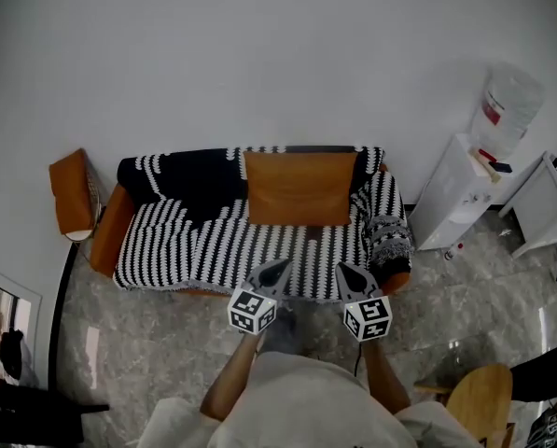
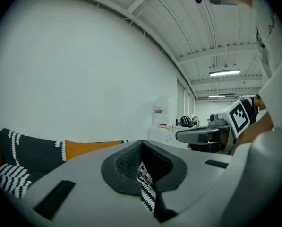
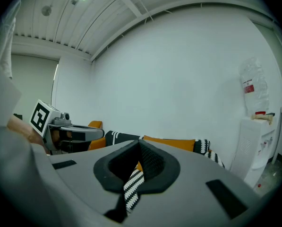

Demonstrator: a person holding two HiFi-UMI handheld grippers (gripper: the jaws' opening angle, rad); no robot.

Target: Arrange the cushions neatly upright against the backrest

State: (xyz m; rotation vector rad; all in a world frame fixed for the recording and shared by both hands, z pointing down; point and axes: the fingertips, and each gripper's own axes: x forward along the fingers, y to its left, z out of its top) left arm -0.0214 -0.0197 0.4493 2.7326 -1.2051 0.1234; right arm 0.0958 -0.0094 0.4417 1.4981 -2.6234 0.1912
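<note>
An orange cushion (image 1: 299,188) stands upright against the sofa (image 1: 166,241) backrest at 12 o'clock. The left gripper (image 1: 278,269) and right gripper (image 1: 344,272) hover at 6 o'clock, fingers clenched and empty.

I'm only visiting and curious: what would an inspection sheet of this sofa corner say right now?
Surface: sofa covered by a striped throw.
Job's things: orange cushion upright against the middle of the backrest; second orange cushion off the sofa, beside its left end; patterned cushion slumped at the right end.
Clutter: nothing seen.
Grippers: left gripper and right gripper both shut, empty, near the seat's front edge.
Cables: nothing seen.
Surroundings: water dispenser and wooden stool to the right.
</note>
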